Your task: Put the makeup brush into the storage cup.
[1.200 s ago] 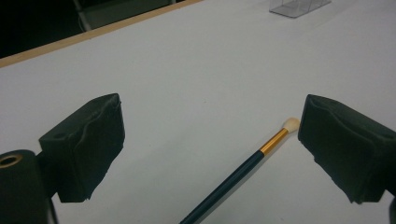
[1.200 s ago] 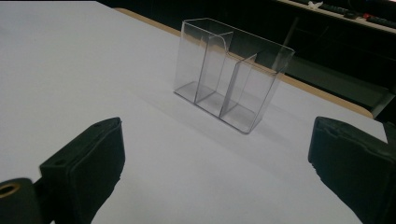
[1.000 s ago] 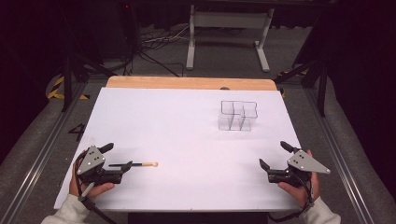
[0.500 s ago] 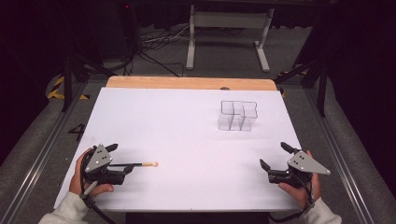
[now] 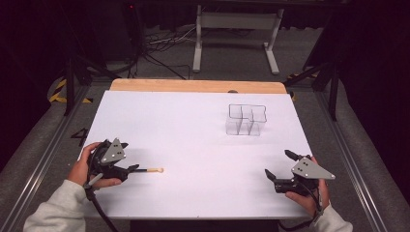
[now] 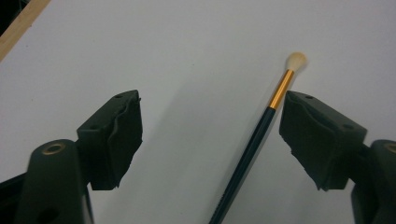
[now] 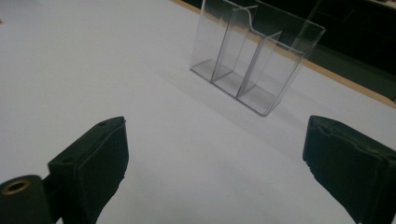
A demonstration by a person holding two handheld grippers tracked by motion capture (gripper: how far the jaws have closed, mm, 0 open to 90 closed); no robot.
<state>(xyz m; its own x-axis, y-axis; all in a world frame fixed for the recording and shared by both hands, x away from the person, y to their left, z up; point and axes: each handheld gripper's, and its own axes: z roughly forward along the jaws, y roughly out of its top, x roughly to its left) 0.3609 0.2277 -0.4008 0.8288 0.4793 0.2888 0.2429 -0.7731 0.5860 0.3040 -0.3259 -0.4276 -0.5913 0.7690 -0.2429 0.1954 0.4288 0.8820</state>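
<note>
A thin paintbrush (image 5: 147, 170) with a dark handle, gold ferrule and pale tip lies flat on the white table (image 5: 193, 130) at the near left. My left gripper (image 5: 126, 157) hovers over its handle end. In the left gripper view the brush (image 6: 254, 144) runs up between the jaws, close beside the right fingertip (image 6: 308, 126). The left gripper (image 6: 211, 100) has just been closing, but its pads do not press the brush. My right gripper (image 5: 278, 163) rests open at the near right, with nothing between the jaws of the right gripper (image 7: 212, 154).
A clear plastic organizer (image 5: 246, 121) with three compartments stands upright at the back right; in the right gripper view the organizer (image 7: 252, 51) is ahead of the jaws. A wooden strip (image 5: 193, 86) edges the table's far side. Dark floor and stands lie beyond.
My left gripper has shifted right and risen a little, coming over the brush handle, and its jaws have narrowed. The brush and the right gripper have not moved.
</note>
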